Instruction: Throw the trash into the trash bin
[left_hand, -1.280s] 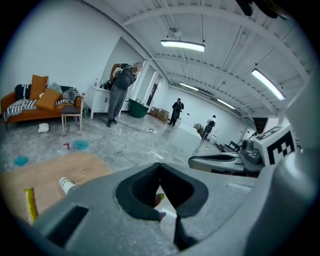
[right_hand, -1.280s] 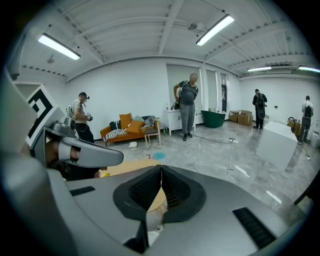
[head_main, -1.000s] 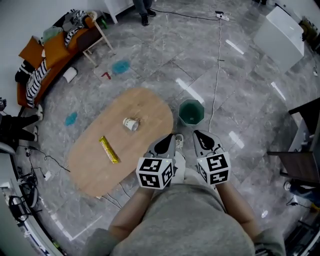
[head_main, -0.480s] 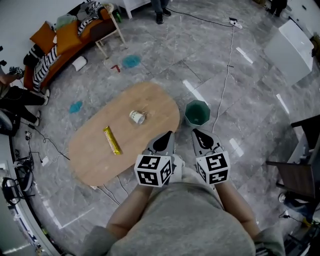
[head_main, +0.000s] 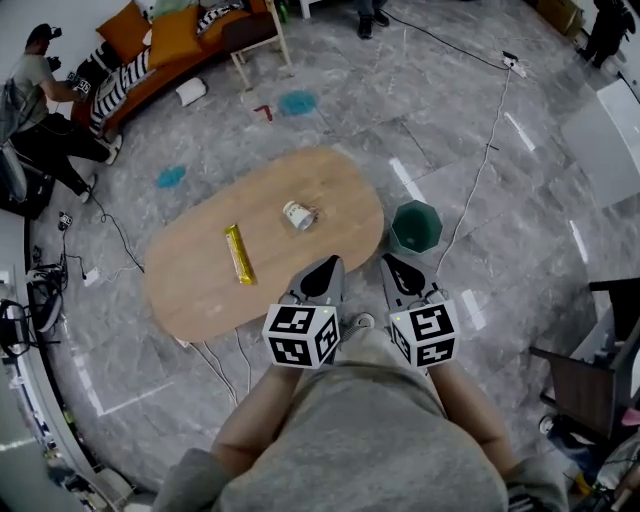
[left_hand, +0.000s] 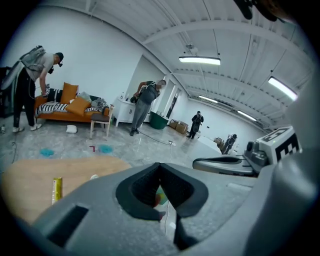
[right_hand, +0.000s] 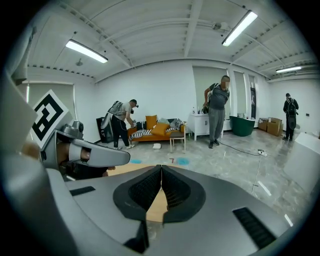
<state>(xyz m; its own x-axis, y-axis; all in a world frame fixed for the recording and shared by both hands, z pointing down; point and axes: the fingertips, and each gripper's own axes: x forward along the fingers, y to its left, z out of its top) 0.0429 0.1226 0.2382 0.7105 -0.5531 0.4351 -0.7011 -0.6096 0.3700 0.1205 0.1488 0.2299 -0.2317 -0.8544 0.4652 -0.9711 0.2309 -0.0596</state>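
Observation:
In the head view a yellow wrapper (head_main: 240, 254) and a crumpled white cup (head_main: 298, 215) lie on the oval wooden table (head_main: 200, 290). A green trash bin (head_main: 416, 227) stands on the floor just off the table's right end. My left gripper (head_main: 327, 266) hangs over the table's near edge, shut and empty. My right gripper (head_main: 390, 265) is beside it over the floor, short of the bin, also shut and empty. The left gripper view shows the wrapper (left_hand: 57, 190) and cup (left_hand: 94, 176) to the left of its shut tips (left_hand: 160, 165). The right gripper's tips (right_hand: 161, 168) are pressed together.
An orange sofa (head_main: 170, 40) and a wooden chair (head_main: 258, 38) stand at the far left, with a person (head_main: 45, 110) next to them. Cables (head_main: 470, 190) run over the grey floor past the bin. Dark furniture (head_main: 590, 370) stands at the right edge.
The whole scene has slid right and down in the head view as the person moved along the table. Both grippers stayed shut and side by side in front of the body.

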